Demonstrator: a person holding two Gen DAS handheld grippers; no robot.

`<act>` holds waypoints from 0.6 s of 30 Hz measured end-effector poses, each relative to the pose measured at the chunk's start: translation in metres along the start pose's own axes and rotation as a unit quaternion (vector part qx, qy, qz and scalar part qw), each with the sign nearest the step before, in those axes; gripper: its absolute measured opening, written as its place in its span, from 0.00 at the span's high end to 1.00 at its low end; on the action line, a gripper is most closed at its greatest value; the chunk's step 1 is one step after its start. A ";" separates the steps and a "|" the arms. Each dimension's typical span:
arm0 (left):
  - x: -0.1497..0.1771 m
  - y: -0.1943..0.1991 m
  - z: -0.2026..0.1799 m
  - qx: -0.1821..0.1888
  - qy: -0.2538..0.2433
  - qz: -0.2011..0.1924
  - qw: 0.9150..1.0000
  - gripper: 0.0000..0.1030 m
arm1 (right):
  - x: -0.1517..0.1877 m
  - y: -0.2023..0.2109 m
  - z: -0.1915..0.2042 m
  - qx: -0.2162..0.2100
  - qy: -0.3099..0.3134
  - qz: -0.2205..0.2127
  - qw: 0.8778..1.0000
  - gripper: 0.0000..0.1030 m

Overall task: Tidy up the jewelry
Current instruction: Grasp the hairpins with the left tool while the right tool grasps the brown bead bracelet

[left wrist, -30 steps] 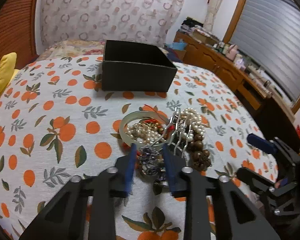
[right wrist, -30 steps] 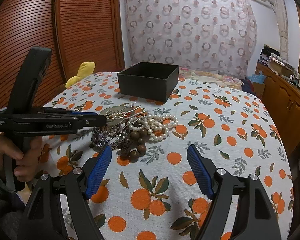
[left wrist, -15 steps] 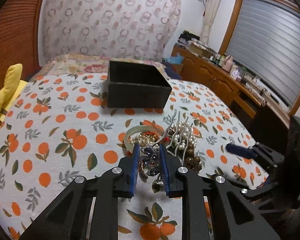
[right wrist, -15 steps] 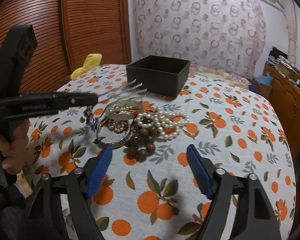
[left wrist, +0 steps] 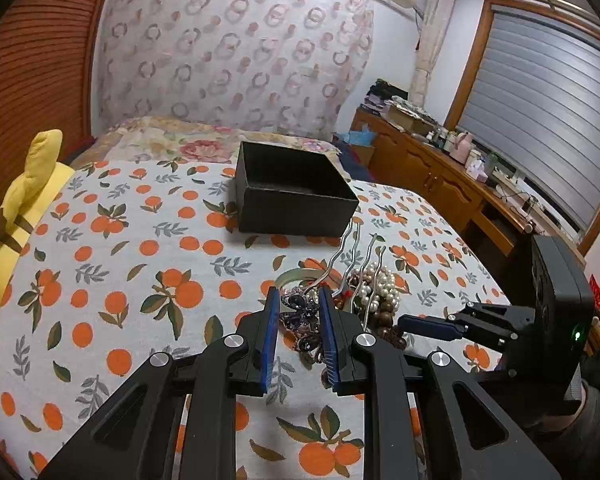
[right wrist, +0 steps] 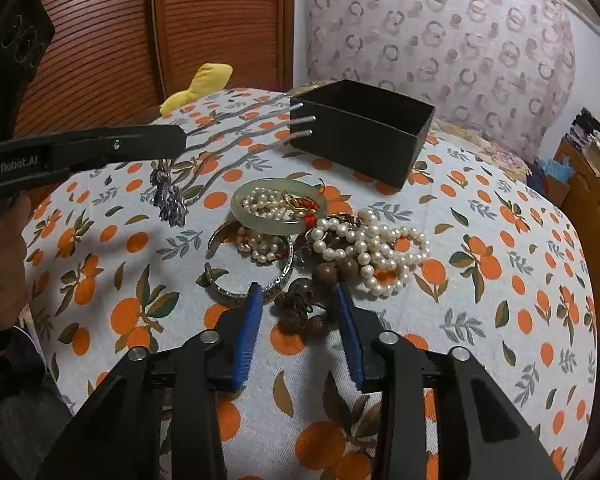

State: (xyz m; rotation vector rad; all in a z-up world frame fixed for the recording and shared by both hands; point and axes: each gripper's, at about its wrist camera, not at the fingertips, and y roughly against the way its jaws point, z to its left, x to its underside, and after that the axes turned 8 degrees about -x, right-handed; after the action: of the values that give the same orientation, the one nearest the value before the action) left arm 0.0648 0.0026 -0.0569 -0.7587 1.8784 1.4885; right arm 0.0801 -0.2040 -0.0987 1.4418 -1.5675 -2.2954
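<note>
A: Jewelry pile (right wrist: 320,240) is being worked thru on the orange-print cloth (right wrist: 500,280). One piece is being held off the cloth: a silver hair comb (right wrist: 244,128) w/ wavy prongs and a dark beaded cluster hanging under it, gripped by the left gripper (left wrist: 299,320). Jaws are being kept clamped on its decorated end.

B: And the box?

A: Black box (right wrist: 364,128) is being seen open at the far side of the cloth. In the right wrist view the prong tips are being pointed toward its near wall, prob. just short of it. Comb is not yet being lowered in. Inside of the box is not being shown clearly, so contents can't be told.

B: Right side?

A: Right gripper (right wrist: 298,320) is being held low at the near edge of the pile, jaws apart, nothing clamped. Brown wooden beads (right wrist: 312,300) are being framed btwn the blue pads (right wrist: 248,336); contact can't be told.

B: How much is left?

A: Most of it, by the look. Jade bangle (right wrist: 278,210), pearl strands (right wrist: 372,248), silver cuff (right wrist: 252,280) and the beads are all lying on the cloth, tangled or touching. Task is being judged as early: one item in transit, the rest unsorted.
</note>
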 end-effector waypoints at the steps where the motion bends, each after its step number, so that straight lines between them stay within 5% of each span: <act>1: 0.000 0.000 0.000 0.000 0.000 0.000 1.000 0.82 | -0.002 -0.001 0.000 0.008 0.004 0.003 1.000 0.69; 10: 0.000 -0.001 -0.001 0.000 0.000 0.000 1.000 0.82 | -0.002 -0.010 -0.008 0.055 0.025 0.016 0.998 0.67; 12: 0.000 -0.001 -0.001 0.000 0.000 0.000 1.000 0.82 | -0.001 -0.008 -0.010 0.057 0.024 0.009 0.998 0.79; 18: 0.002 0.000 -0.001 -0.001 0.001 -0.001 1.000 0.82 | 0.000 0.008 -0.018 0.053 0.010 -0.013 0.998 0.81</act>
State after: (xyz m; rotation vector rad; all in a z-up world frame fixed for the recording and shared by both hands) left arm 0.0640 0.0016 -0.0583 -0.7632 1.8777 1.4894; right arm 0.0889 -0.2207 -0.0940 1.5113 -1.7000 -2.2359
